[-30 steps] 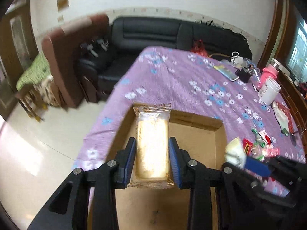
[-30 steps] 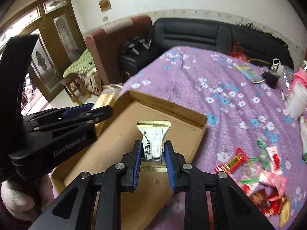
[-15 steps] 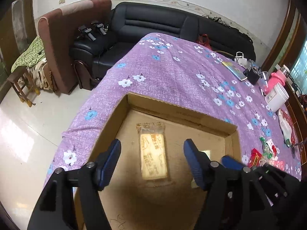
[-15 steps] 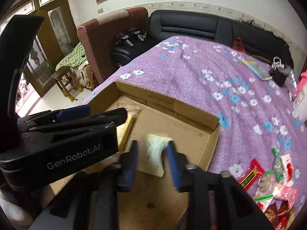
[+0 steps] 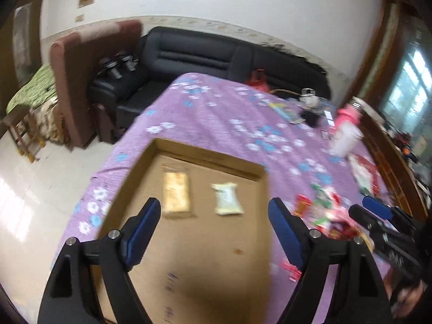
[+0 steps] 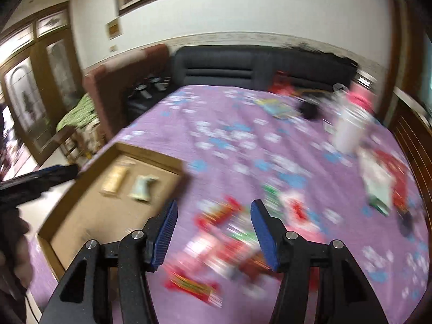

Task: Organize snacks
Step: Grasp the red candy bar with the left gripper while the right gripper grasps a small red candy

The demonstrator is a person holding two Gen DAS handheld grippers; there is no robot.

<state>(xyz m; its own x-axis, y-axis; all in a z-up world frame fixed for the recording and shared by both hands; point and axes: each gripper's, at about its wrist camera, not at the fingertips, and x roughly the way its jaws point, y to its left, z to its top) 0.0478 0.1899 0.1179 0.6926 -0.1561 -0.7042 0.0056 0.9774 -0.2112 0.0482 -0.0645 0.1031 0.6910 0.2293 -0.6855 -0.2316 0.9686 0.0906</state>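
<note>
Two snack packets lie flat in the cardboard box [image 5: 205, 159], side by side, not touching: yellow-brown packet [image 5: 176, 194] on the left, pale white-yellow packet [image 5: 226, 199] just right of it, both toward the far end of the box floor. Box sits at near left corner of the purple flowered tablecloth [image 5: 221, 118]. Left gripper [image 5: 214, 229] above the box, jaws wide apart and opening, nothing between them, no contact with either packet. Right of the box, loose pile of red, green and pink snack wrappers [image 6: 232, 232] on the cloth, blurred. Right gripper [image 6: 213, 232] over that pile, jaws apart and opening, empty; whether pads touch wrappers can't tell. White cup [image 6: 351, 132] and pink container [image 6: 361, 97] far right on table. Black sofa [image 5: 216, 54] behind.
</note>
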